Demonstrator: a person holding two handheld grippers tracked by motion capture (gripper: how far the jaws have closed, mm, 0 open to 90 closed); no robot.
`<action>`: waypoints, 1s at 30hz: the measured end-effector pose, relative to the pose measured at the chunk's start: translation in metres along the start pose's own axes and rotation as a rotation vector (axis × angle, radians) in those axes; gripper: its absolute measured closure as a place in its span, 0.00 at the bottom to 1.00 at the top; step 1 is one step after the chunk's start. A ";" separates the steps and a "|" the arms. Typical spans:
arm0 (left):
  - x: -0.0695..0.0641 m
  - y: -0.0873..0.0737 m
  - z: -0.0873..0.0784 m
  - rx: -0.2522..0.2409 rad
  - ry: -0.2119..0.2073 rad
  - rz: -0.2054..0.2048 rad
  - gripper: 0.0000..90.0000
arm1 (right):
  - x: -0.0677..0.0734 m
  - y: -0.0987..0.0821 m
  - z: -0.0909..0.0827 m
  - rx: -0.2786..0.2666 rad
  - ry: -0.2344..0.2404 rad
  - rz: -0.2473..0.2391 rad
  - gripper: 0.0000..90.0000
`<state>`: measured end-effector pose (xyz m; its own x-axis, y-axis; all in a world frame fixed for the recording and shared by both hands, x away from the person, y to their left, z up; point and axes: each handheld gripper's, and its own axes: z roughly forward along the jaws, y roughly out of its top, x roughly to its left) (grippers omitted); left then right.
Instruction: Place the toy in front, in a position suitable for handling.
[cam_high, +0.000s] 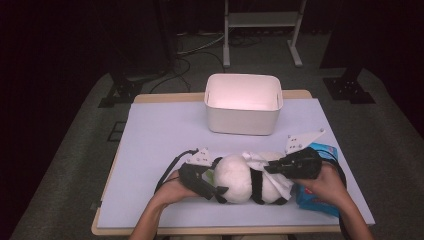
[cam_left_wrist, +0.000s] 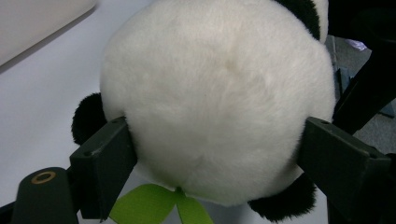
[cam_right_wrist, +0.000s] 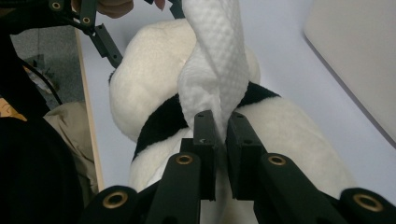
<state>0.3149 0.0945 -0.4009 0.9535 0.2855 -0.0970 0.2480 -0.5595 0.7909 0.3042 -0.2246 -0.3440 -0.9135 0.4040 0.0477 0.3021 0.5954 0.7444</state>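
Lying lengthwise left to right, the plush black-and-white panda (cam_high: 250, 180) has its head clamped by the left gripper (cam_high: 212, 189); the right gripper (cam_high: 272, 169) pinches a white textured wipe (cam_right_wrist: 215, 70) over its back.

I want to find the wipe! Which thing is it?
Look at the near edge of the table, where the plush panda lies. The right gripper pinches the wipe over it: white like the fur, but thin, dimpled and twisted.
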 end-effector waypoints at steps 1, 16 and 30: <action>0.000 0.000 0.000 0.000 0.003 0.006 0.15 | 0.000 -0.002 -0.002 -0.001 0.003 0.004 0.91; 0.000 0.003 0.000 -0.004 0.021 0.033 0.15 | -0.005 -0.018 -0.026 -0.012 -0.034 0.038 0.92; -0.001 0.004 0.000 -0.011 0.023 0.038 0.15 | -0.001 0.011 0.009 0.035 0.026 -0.025 0.91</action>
<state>0.3154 0.0919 -0.3976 0.9578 0.2825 -0.0531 0.2100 -0.5614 0.8004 0.3107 -0.2120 -0.3416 -0.9277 0.3703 0.0468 0.2876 0.6295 0.7218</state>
